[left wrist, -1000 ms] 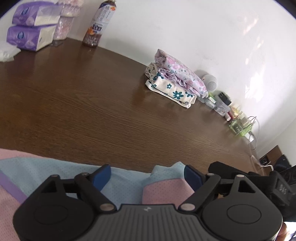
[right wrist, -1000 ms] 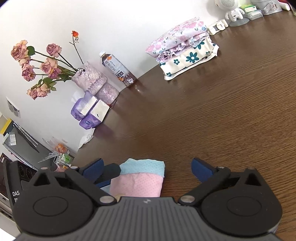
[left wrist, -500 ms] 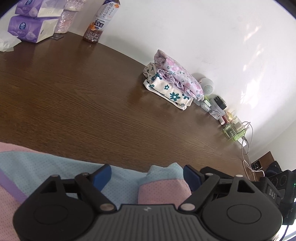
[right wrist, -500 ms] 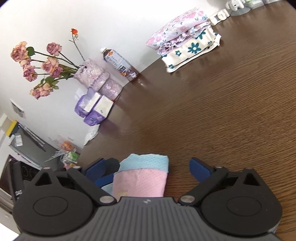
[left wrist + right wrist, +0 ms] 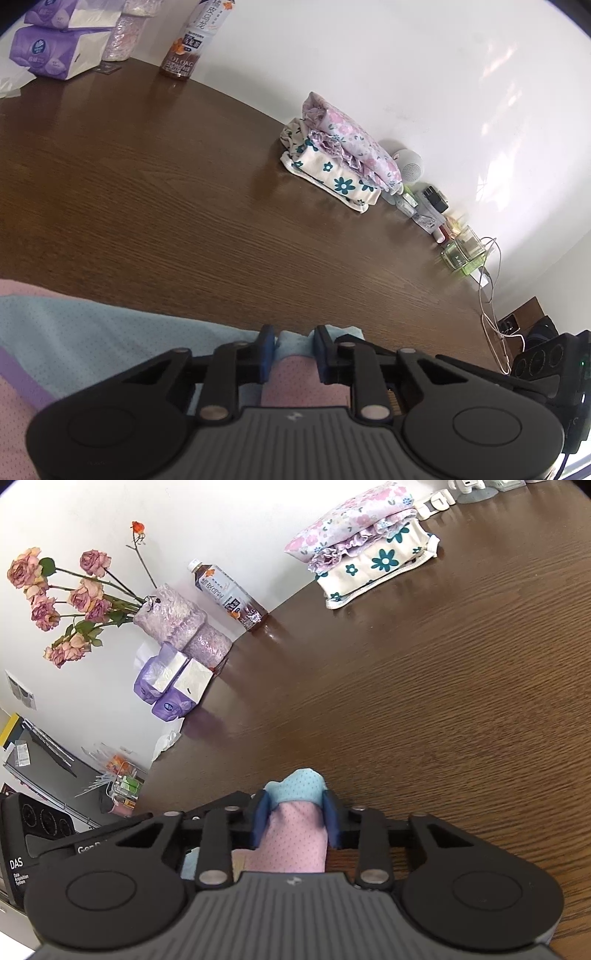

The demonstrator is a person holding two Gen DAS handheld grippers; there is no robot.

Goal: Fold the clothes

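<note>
A pink and light-blue dotted garment [image 5: 92, 332] lies at the near edge of the brown table [image 5: 184, 206], spreading to the left with a purple stripe. My left gripper [image 5: 293, 349] is shut on a bunched blue and pink fold of it. In the right wrist view the same garment [image 5: 295, 834] shows as a narrow pink strip with a blue end, and my right gripper [image 5: 295, 812] is shut on it. The other gripper's black body shows at the edge of each view.
A stack of folded floral clothes [image 5: 340, 166] [image 5: 365, 550] sits near the wall. A tea bottle [image 5: 229, 594], purple tissue packs [image 5: 173, 683] and a vase of roses [image 5: 173, 613] stand at the back. Small bottles, a green box [image 5: 463, 253] and cables [image 5: 491, 295] crowd the right corner.
Both grippers went from open to shut, each pinching a fold of the pink and blue garment that lay between its fingers.
</note>
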